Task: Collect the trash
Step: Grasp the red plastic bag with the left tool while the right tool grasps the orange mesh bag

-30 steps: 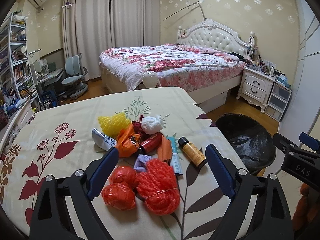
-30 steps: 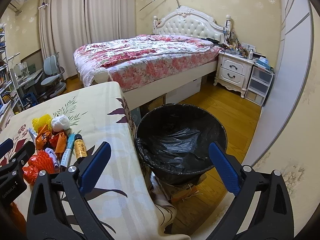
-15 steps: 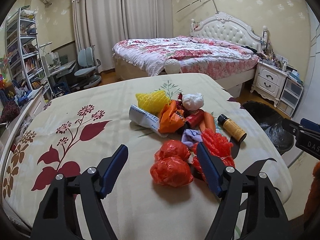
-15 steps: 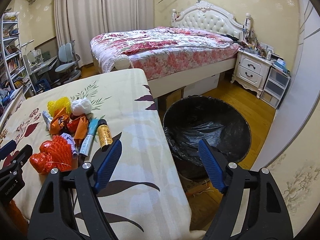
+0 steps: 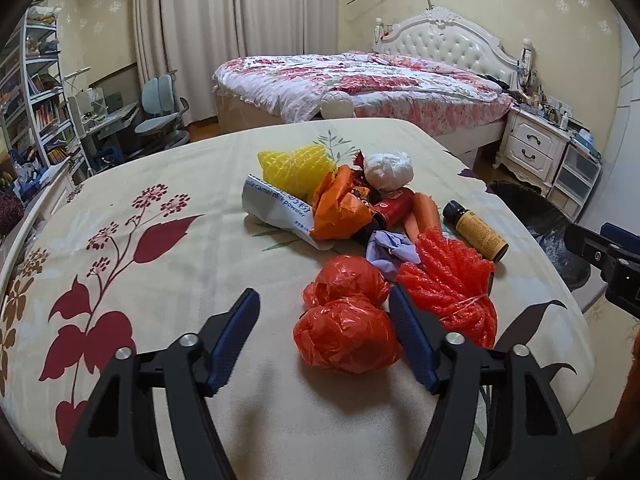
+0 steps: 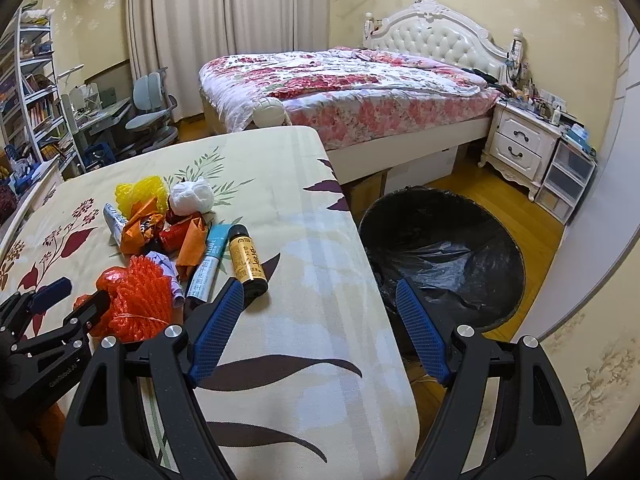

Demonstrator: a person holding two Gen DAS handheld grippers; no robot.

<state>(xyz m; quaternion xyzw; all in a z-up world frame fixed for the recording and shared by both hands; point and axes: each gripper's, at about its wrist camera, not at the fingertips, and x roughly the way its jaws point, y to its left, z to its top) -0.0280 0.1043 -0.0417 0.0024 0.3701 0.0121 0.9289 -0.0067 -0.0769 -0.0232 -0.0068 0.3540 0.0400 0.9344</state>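
A pile of trash lies on the floral table (image 5: 160,264): red plastic bags (image 5: 346,330), a red foam net (image 5: 452,284), an amber bottle (image 5: 476,230), orange wrappers (image 5: 340,204), a yellow foam net (image 5: 298,168), a white wad (image 5: 390,170) and a silver pouch (image 5: 276,204). My left gripper (image 5: 324,304) is open and empty, its right finger against the red bags. My right gripper (image 6: 320,292) is open and empty over the table's right edge, beside the bottle (image 6: 246,260). The black-lined trash bin (image 6: 444,256) stands on the floor right of the table.
A bed (image 6: 344,88) with a floral cover stands behind the table. A white nightstand (image 6: 520,148) and plastic drawers (image 6: 566,178) are at the right wall. Shelves (image 5: 36,96), a desk and a blue chair (image 5: 160,108) are at the left.
My left gripper has shifted left and closer to the red bags. My right gripper has swung left from over the bin to the table's right edge. Both stay open.
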